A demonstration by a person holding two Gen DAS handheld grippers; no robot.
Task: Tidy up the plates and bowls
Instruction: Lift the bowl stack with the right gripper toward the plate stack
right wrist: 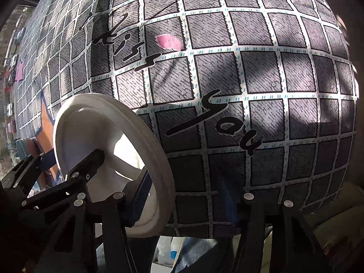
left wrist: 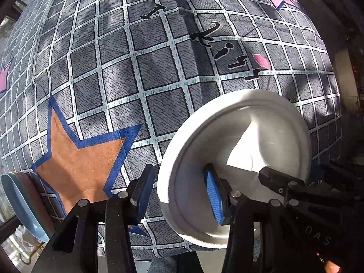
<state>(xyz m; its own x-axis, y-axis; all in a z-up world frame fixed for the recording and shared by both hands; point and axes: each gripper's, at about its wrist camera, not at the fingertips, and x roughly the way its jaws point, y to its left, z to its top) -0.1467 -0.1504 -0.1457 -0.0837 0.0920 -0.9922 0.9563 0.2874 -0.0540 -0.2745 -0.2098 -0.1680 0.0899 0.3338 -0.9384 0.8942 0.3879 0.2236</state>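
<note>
A white plate [left wrist: 241,141] lies on the checked tablecloth near the table's front edge; it also shows in the right wrist view [right wrist: 95,122]. My left gripper [left wrist: 179,195] is open, its right blue pad over the plate's inside and its left finger outside the rim on the cloth. My right gripper [right wrist: 188,200] is open, its left finger [right wrist: 138,195] inside the plate and its right finger beyond the rim. A light blue plate [left wrist: 20,207] on a pinkish one sits at the table's left edge, also seen in the right wrist view [right wrist: 22,147].
The grey checked tablecloth [left wrist: 141,72] with an orange star [left wrist: 77,159], pink stars and black lettering covers the table. The table's front edge runs just below both grippers. Blue trousers show under the edge [right wrist: 200,254].
</note>
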